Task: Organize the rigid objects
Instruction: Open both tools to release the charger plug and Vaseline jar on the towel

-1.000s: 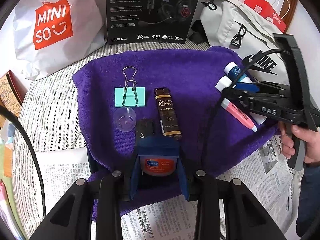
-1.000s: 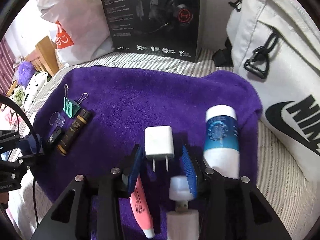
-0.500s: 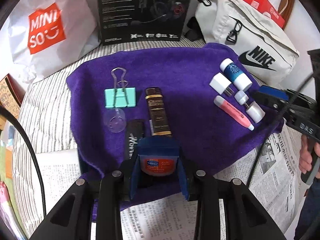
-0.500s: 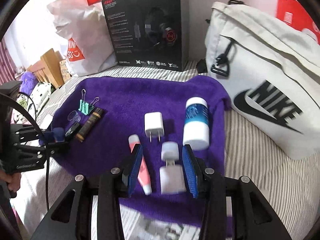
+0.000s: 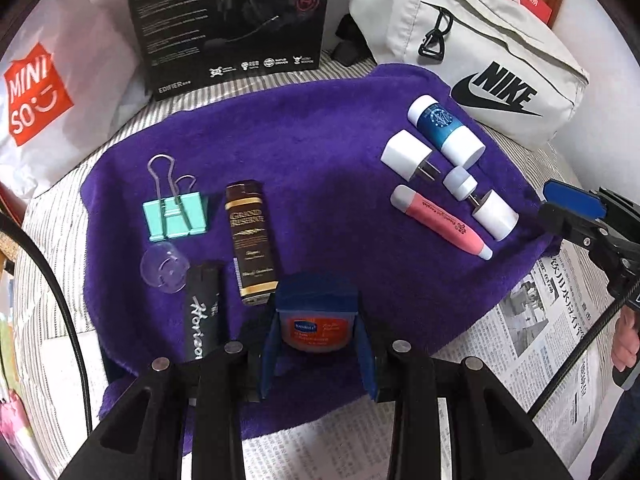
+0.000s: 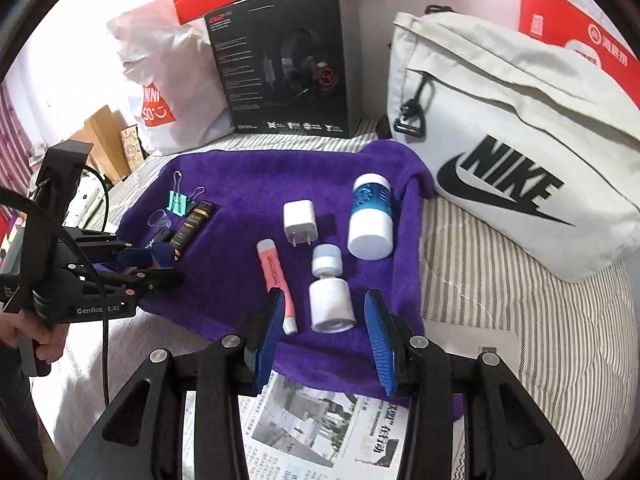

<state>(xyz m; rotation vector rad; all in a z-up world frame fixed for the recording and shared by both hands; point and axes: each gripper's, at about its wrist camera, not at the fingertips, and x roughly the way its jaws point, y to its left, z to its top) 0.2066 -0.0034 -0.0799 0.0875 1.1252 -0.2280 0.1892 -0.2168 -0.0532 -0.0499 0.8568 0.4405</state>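
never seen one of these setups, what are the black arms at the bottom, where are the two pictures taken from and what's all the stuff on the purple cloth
No robot here: a person holds a handheld two-finger gripper in each hand, each carrying a wide-angle camera looking along its fingers. The black arms at the bottom are those fingers.

One picture is from the left gripper, which is shut on a small blue-lidded orange jar. The other is from the right gripper, open and holding nothing.

On the purple towel, one group holds a teal binder clip, a clear suction cup, a brown lighter and a black tube. The other holds a white plug, a blue-and-white bottle, a pink tube and a small white two-part piece.
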